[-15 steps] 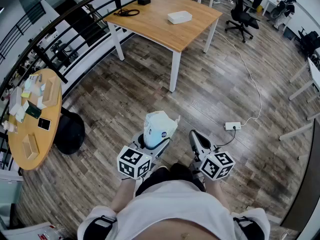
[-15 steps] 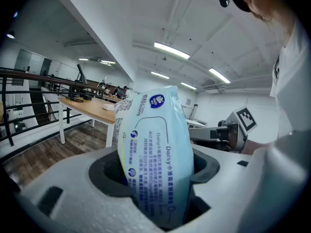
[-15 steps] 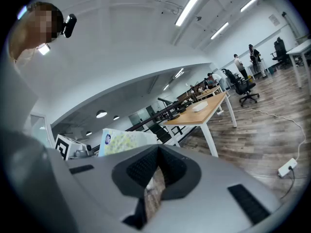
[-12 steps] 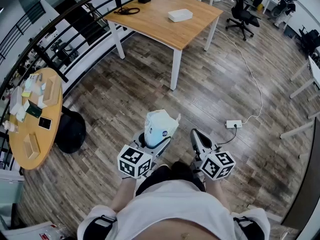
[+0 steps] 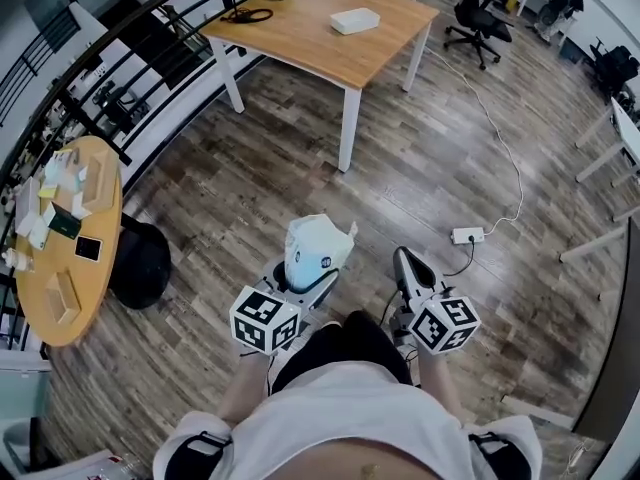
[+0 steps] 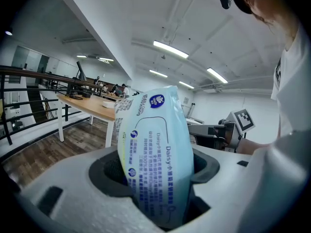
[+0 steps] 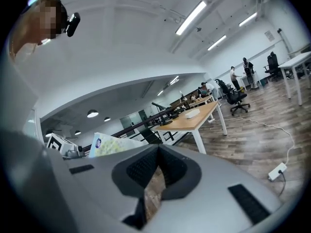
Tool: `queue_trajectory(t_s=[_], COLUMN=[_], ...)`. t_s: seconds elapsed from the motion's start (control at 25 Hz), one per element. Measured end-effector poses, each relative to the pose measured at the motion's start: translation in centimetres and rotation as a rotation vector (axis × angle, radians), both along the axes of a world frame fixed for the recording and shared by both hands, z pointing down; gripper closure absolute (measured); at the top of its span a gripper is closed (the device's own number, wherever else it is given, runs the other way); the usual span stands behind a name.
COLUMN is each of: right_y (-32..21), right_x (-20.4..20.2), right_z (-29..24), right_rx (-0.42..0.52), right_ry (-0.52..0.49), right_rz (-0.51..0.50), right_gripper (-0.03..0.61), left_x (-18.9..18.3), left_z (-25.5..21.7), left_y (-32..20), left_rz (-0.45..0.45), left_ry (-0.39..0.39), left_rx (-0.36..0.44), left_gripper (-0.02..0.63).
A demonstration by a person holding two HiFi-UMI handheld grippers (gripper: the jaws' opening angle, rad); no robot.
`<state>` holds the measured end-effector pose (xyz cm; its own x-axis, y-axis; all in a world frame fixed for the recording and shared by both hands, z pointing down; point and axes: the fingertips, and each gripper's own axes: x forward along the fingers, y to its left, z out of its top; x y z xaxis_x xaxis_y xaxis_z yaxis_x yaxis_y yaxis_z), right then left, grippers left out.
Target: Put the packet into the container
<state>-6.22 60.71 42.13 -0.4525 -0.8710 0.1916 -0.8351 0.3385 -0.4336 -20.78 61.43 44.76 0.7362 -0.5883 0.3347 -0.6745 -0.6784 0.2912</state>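
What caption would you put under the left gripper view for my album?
Left gripper clamps a pale blue packet upright between its jaws, wooden table far behind.

The packet [image 5: 318, 250] is smooth, glossy plastic film, crinkled at its top. The left gripper [image 6: 156, 176] and right gripper [image 7: 158, 148] have matt, pale-grey plastic shells. Their fingers [image 7: 141, 167] carry dark, finely textured pads. The floor [image 5: 430, 168] is wood-grain planking with a soft sheen. At 12 o'clock the tabletop [image 5: 310, 48] is smooth, pale wood. The shirt [image 5: 350, 418] is white cloth.
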Motion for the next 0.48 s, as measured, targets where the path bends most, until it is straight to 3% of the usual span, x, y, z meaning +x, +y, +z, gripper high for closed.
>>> queue_trajectory(t_s=[0.32,0.48], right_y=[-0.6,-3.5], right_x=[1.7,2.7], right_z=[-0.7,-1.5], right_rx=[0.029,0.034], right_ry=[0.013,-0.008], right_rz=[0.038,0.059], right_gripper=[0.568,0.568], left_x=[1.8,3.4], left_z=[0.5,0.7], left_y=[-0.4,-2.0], left_rz=[0.029,0.05], left_ry=[0.022,0.019], left_rx=[0.01,0.013], left_gripper=[0.311,0.311])
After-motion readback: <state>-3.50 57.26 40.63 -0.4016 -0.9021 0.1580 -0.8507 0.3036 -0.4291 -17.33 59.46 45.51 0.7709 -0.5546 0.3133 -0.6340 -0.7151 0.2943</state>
